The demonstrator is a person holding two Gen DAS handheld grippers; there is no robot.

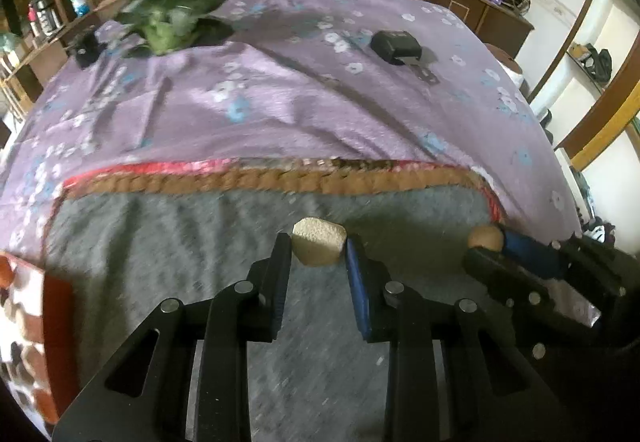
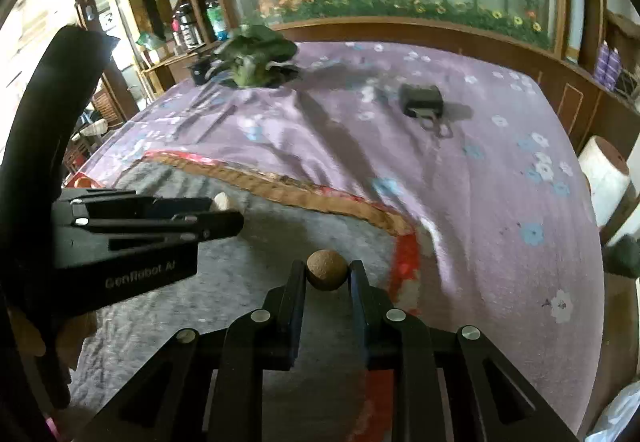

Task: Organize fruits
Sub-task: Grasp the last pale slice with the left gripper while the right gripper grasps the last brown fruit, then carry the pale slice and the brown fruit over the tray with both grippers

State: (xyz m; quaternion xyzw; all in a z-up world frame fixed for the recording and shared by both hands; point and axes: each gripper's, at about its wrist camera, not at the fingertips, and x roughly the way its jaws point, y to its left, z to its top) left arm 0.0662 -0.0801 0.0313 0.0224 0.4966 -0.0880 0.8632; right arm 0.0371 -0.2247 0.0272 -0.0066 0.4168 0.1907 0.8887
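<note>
In the left wrist view my left gripper [image 1: 318,248] is shut on a pale beige, rough-skinned fruit [image 1: 319,238], held at the fingertips above a grey mat [image 1: 180,234]. My right gripper [image 2: 326,274] pinches a small round brown fruit [image 2: 326,267] between its tips, near the mat's right border. Each view also shows the other gripper. The right gripper [image 1: 490,244] with the brown fruit [image 1: 485,237] is at the right edge. The left gripper [image 2: 226,211] comes in from the left, with the pale fruit [image 2: 221,201] peeking out behind its tips.
The mat has a braided brown and red border [image 1: 280,180] and lies on a purple flowered bedsheet [image 1: 320,102]. A black device [image 1: 396,46] and a leafy green bundle [image 1: 172,14] lie farther back. A patterned orange box [image 1: 24,322] stands at the left. A wooden headboard [image 2: 440,34] runs behind.
</note>
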